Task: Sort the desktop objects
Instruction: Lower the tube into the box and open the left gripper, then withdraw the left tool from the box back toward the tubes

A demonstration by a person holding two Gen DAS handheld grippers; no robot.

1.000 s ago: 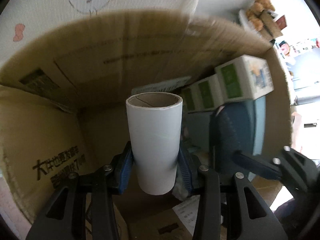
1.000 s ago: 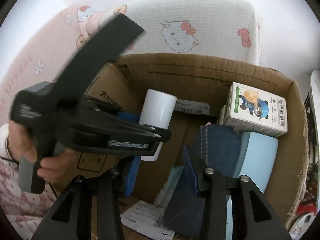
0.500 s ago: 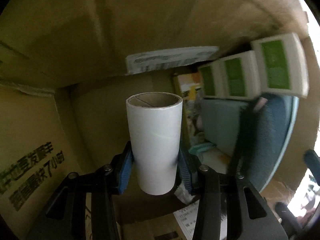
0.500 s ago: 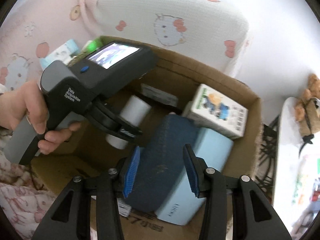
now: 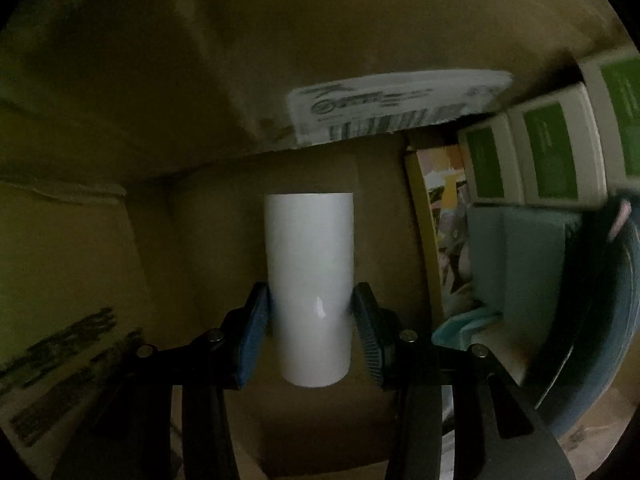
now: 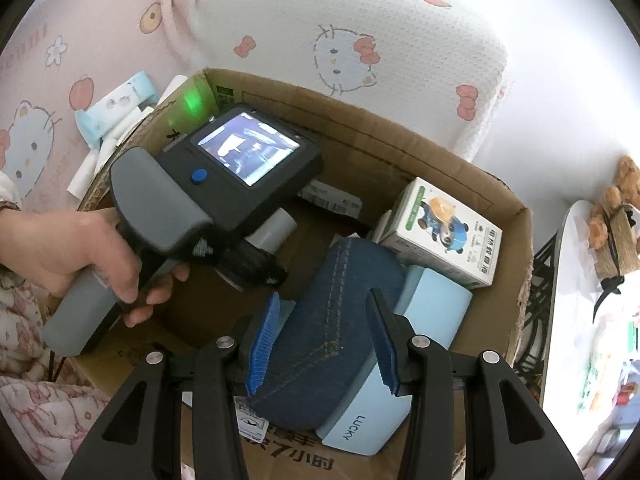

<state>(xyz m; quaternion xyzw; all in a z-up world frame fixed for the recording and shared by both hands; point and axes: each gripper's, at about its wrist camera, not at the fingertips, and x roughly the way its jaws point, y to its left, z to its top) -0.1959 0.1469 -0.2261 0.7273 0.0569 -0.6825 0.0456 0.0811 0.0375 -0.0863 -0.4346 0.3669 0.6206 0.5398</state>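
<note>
Deep inside the cardboard box (image 5: pixel 200 80), my left gripper (image 5: pixel 312 320) points down, shut on a white cardboard tube (image 5: pixel 310 264) that stands upright between the blue pads. The right wrist view shows a hand (image 6: pixel 80 256) holding that gripper's black body (image 6: pixel 240 184), with the tube (image 6: pixel 276 228) poking out below it. My right gripper (image 6: pixel 324 344) hovers open above the box (image 6: pixel 400 136), over a denim pouch (image 6: pixel 328 304), and nothing is gripped in it.
The denim pouch lies on a light-blue box (image 6: pixel 432 312) marked LUCKY. A white carton with a cartoon panda (image 6: pixel 444 232) stands behind them. Green-labelled cartons (image 5: pixel 548 152) and a shipping label (image 5: pixel 392 104) line the box's far side. Patterned bedding (image 6: pixel 360 40) surrounds the box.
The left gripper has sunk deeper into the box with the tube, and its view has darkened. The right gripper's view has swung, so the denim pouch now shows between its fingers.
</note>
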